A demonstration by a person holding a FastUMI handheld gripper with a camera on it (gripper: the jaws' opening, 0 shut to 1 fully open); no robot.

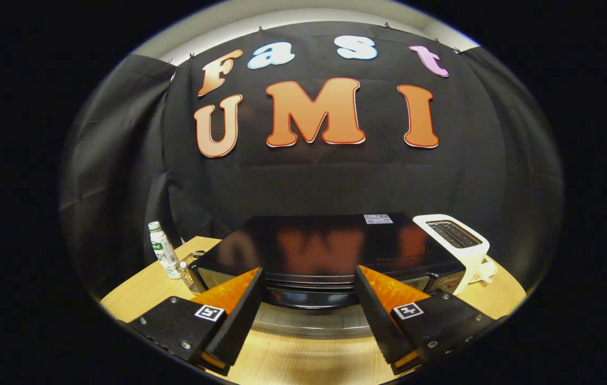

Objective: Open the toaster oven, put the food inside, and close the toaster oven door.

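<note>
You're looking down on the toaster oven, a glossy black box sitting on the wooden bench just ahead of your gripper, whose fingers are hanging spread wide, holding nothing. A boxy white toaster is touching its right side; a small plastic bottle is standing left.

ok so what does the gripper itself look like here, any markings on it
The gripper has two wedge-shaped fingers that taper toward the toaster oven, with ridged, sawtooth inner faces. Each sits on a flat black block fixed with small silver screws and carrying a square black-and-white marker tag. No cables are visible.
</note>
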